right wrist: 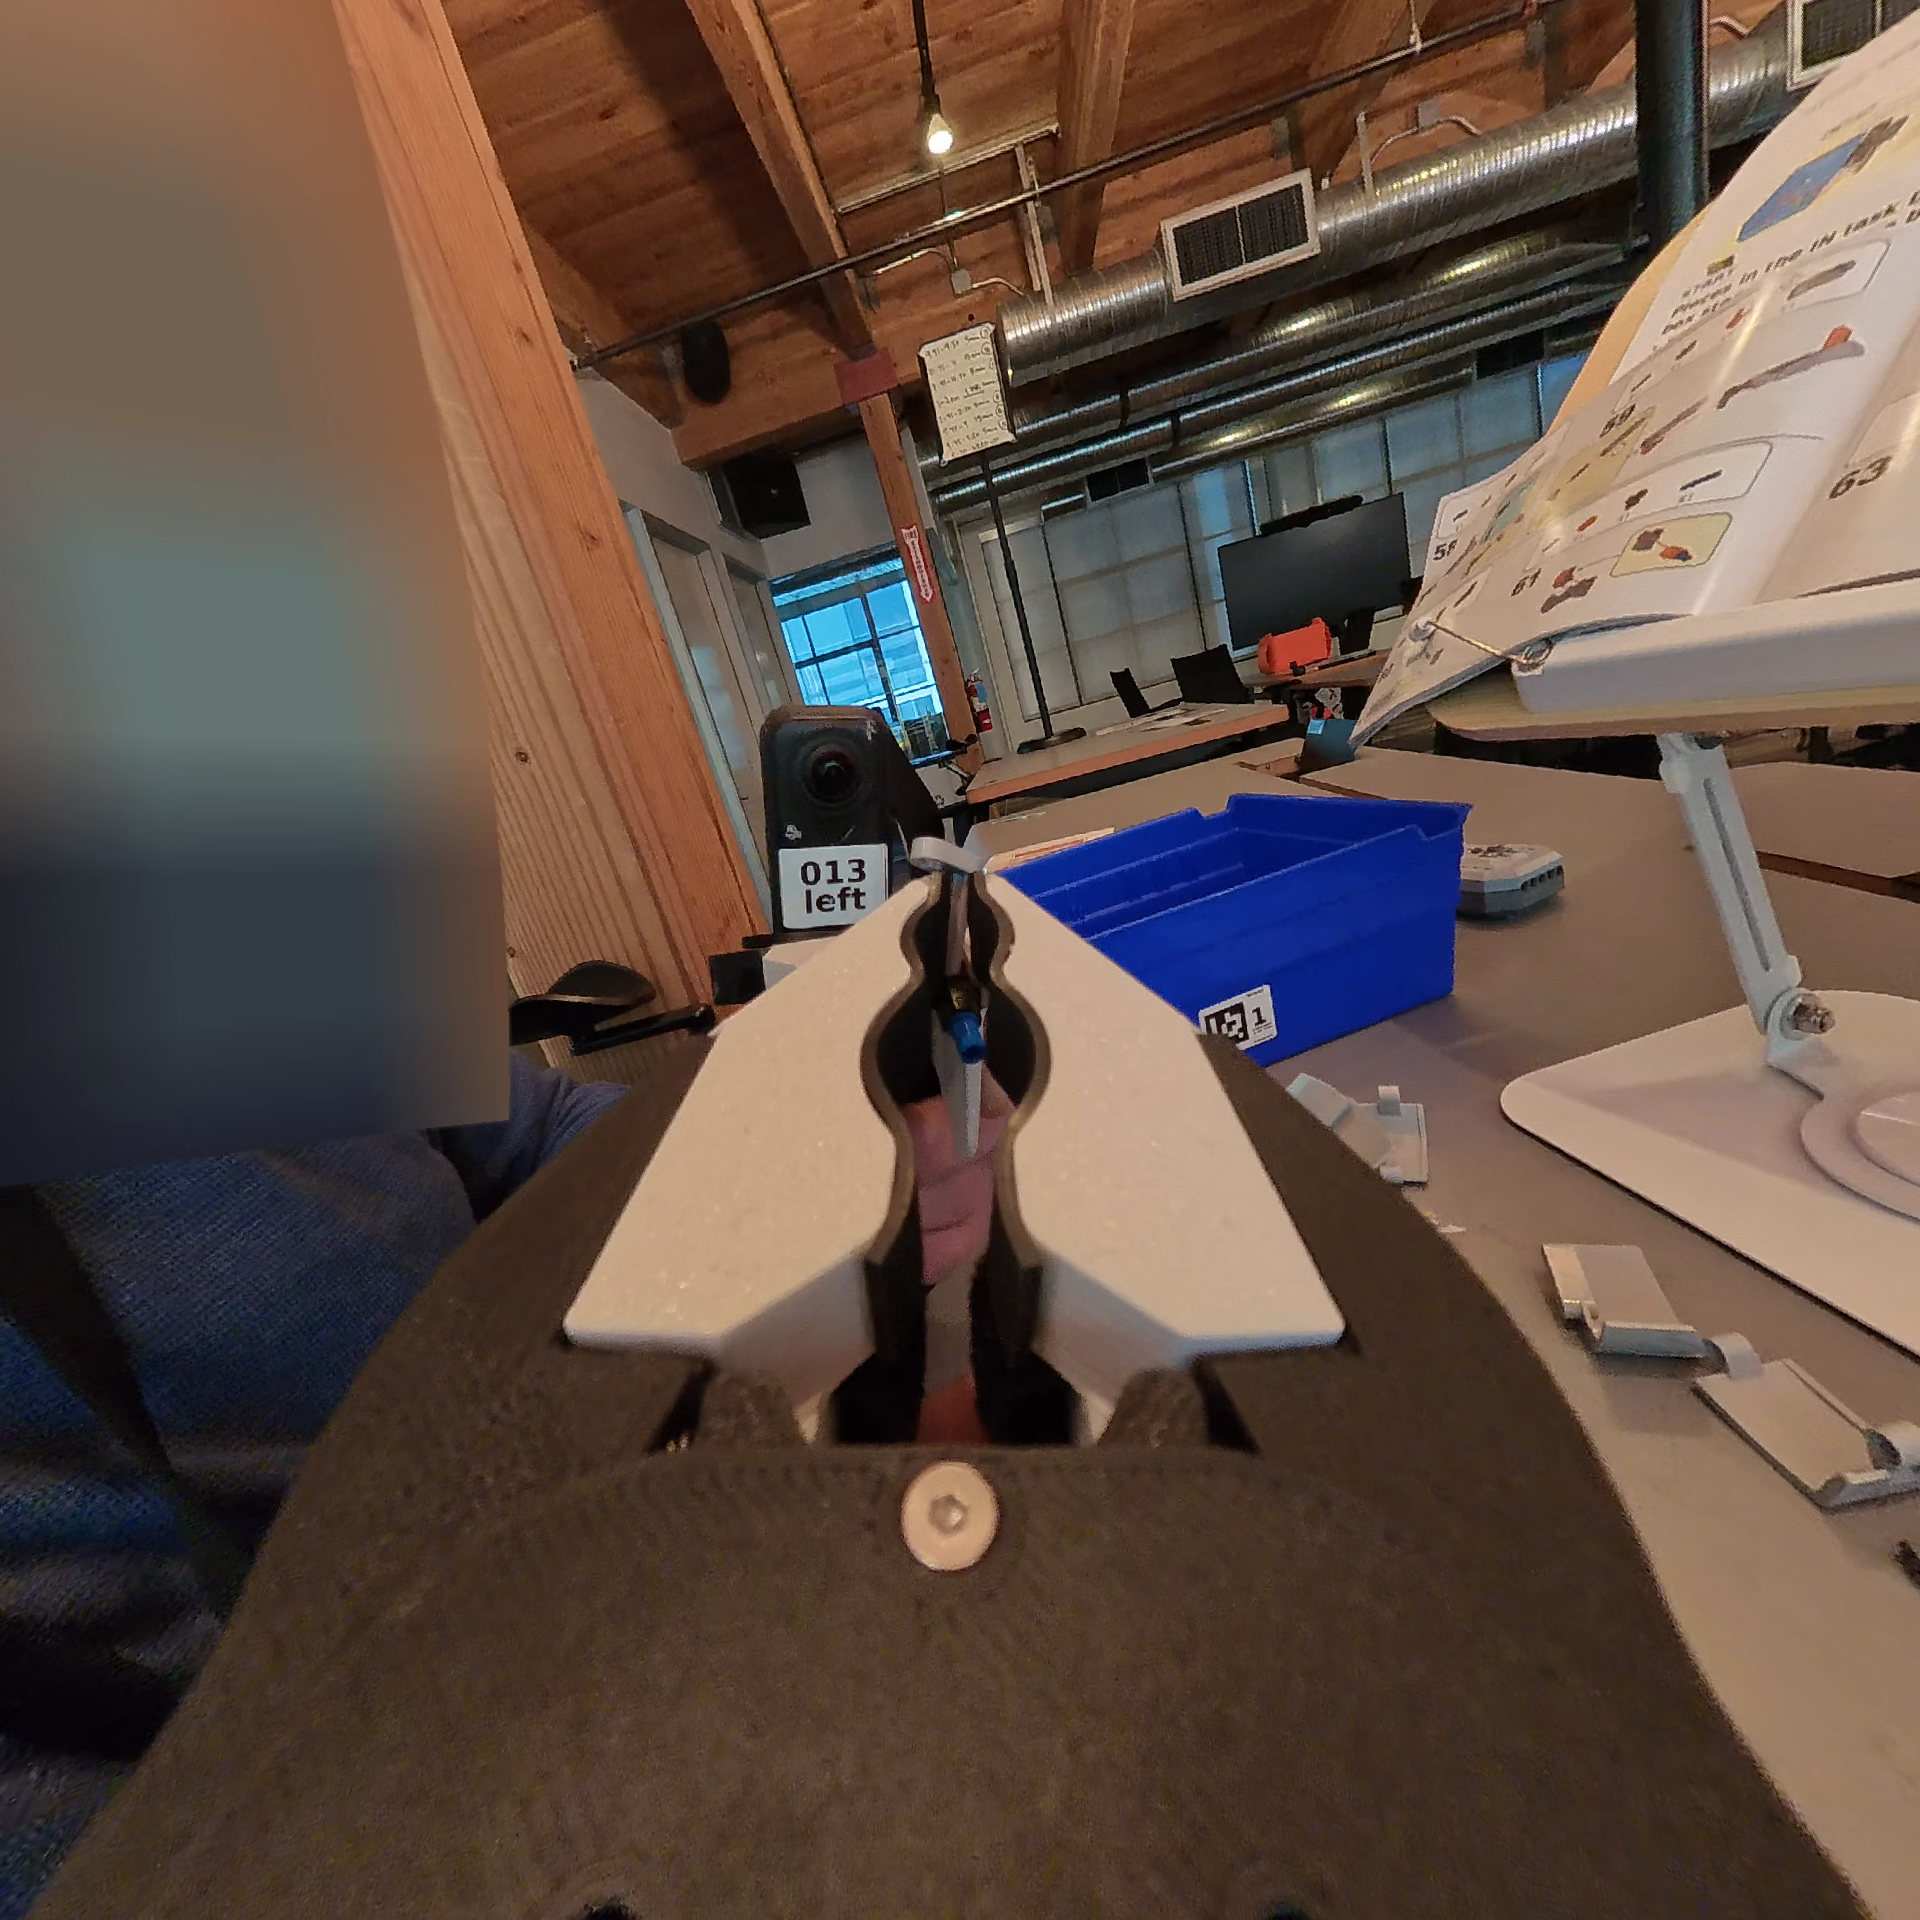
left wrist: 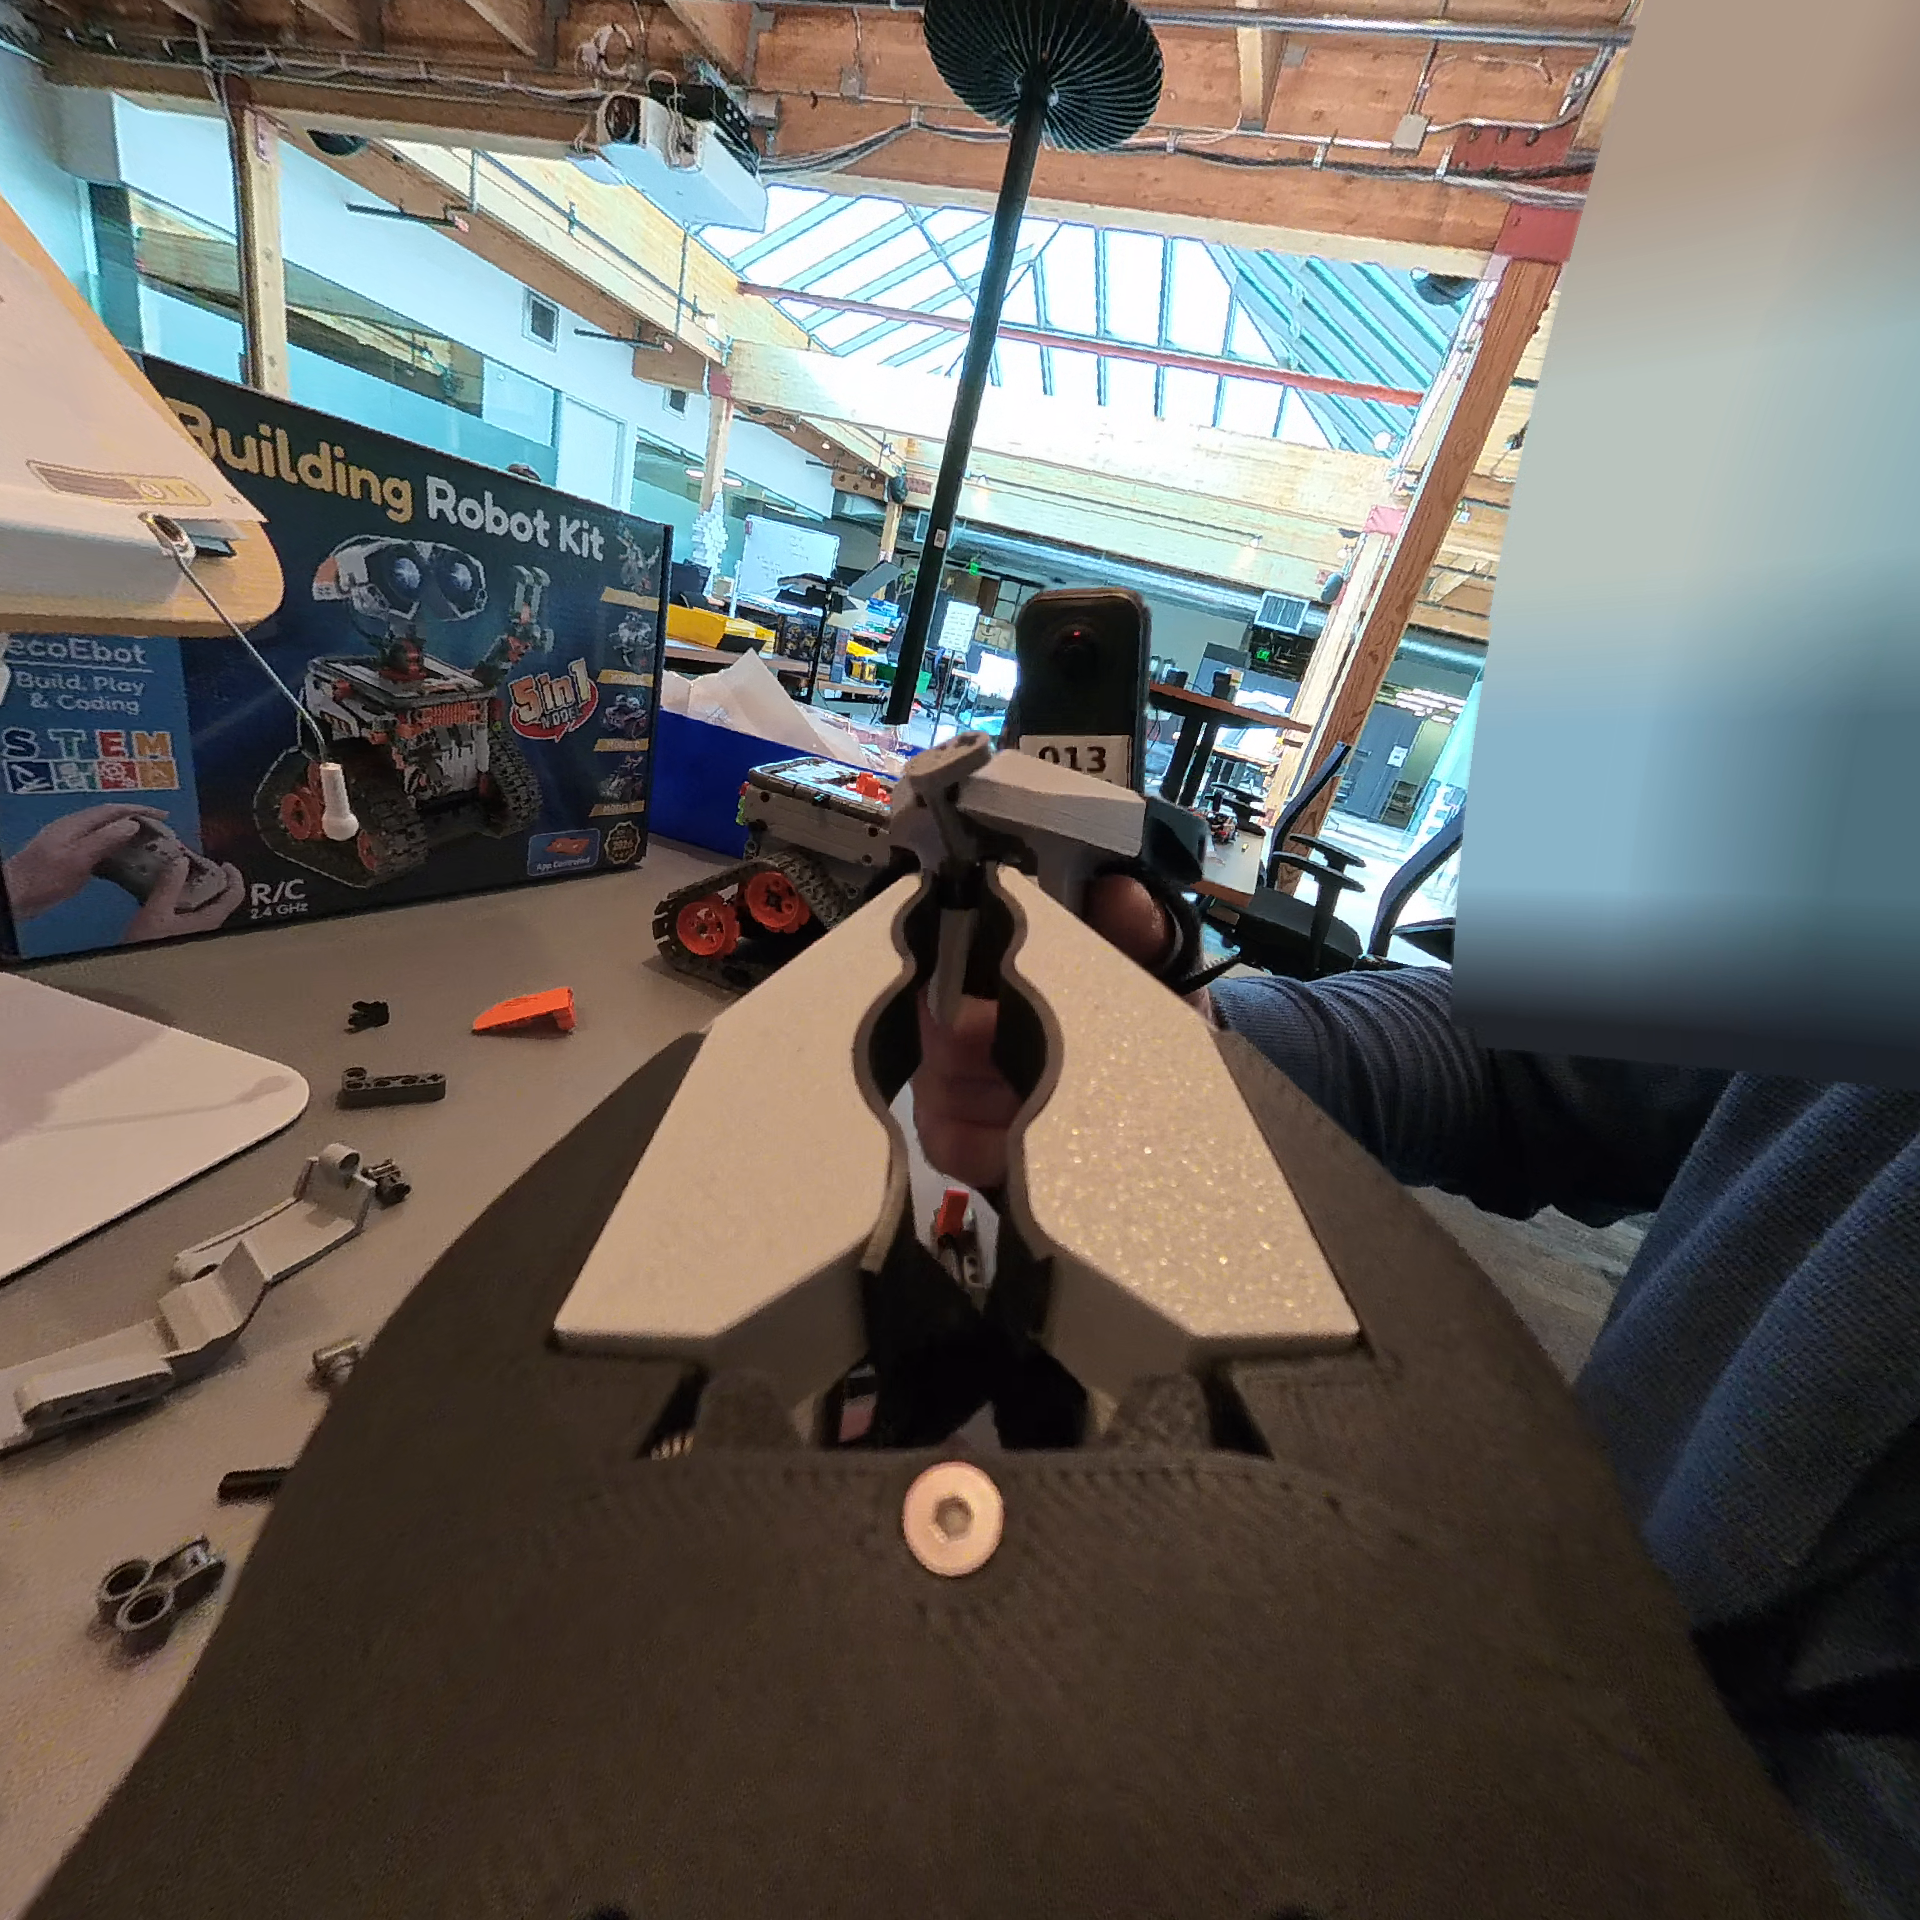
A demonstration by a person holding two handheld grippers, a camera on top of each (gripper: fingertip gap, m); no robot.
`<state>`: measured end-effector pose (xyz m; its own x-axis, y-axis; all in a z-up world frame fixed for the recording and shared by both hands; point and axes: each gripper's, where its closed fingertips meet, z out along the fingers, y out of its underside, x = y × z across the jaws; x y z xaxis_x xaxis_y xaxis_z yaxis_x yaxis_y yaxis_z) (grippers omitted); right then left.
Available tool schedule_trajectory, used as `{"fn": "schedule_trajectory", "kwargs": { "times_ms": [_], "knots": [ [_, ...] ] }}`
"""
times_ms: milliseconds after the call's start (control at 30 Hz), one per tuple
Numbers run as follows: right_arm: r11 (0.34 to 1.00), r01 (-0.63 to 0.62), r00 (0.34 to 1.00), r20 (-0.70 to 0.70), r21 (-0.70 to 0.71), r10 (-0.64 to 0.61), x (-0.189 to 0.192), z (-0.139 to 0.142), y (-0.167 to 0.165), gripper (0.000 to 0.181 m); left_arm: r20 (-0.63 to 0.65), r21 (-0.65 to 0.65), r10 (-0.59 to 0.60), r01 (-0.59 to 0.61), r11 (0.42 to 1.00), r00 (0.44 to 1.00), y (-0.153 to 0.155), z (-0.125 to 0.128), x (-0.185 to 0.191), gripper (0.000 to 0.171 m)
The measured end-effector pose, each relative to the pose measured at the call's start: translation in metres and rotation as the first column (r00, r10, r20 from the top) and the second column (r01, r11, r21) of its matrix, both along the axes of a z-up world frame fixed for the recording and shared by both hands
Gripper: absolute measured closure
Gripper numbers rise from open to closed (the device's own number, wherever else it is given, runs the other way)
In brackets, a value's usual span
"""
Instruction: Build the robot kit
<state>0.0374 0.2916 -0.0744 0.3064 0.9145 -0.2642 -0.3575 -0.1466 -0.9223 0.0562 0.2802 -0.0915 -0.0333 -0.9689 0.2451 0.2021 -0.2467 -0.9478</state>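
My left gripper (left wrist: 951, 894) is shut on a thin grey building part (left wrist: 948, 961) clamped upright between its fingers. My right gripper (right wrist: 961, 883) is shut on a narrow grey part with a blue pin (right wrist: 966, 1039). The two grippers face each other tip to tip above the table. In the left wrist view the right gripper (left wrist: 1023, 821) shows just beyond my fingertips, with a grey piece (left wrist: 951, 758) sticking out of it. In the right wrist view only the left gripper's camera (right wrist: 831, 790) shows; its fingers are hidden. I cannot tell whether both hold one joined assembly.
A tracked toy robot (left wrist: 769, 894) and its kit box (left wrist: 364, 675) stand behind. Loose parts lie at left: an orange piece (left wrist: 525, 1010), a dark beam (left wrist: 392, 1086), a long grey assembly (left wrist: 208, 1288). A blue bin (right wrist: 1278, 914), a booklet stand (right wrist: 1714, 1101) and grey panels (right wrist: 1621, 1314) are on the right. Only a small space, under 4 cm, lies between the two pairs of fingers.
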Motion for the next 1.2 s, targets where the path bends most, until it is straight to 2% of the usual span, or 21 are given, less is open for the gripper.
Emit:
{"fn": "schedule_trajectory", "kwargs": {
  "times_ms": [300,533,867,1200],
  "knots": [
    [0.999,0.025,1.000,-0.013,0.032,-0.025,0.005,0.006,-0.002,0.180,0.032,-0.001,0.004,-0.004,1.000,0.999,0.000,0.005,-0.001,0.166],
    [0.998,0.051,0.998,-0.035,0.033,-0.049,0.006,0.009,-0.001,0.180,0.039,0.059,0.067,-0.069,0.996,0.997,0.001,0.008,-0.001,0.165],
    [0.992,0.104,0.994,-0.045,0.073,-0.101,0.007,0.018,-0.002,0.181,0.092,0.038,0.091,-0.095,0.995,0.992,0.002,0.017,0.003,0.165],
    [0.980,0.161,0.986,0.024,0.117,-0.164,0.011,0.018,-0.002,0.180,0.087,0.089,0.164,-0.172,0.981,0.983,0.005,0.018,0.002,0.166]
  ]
}}
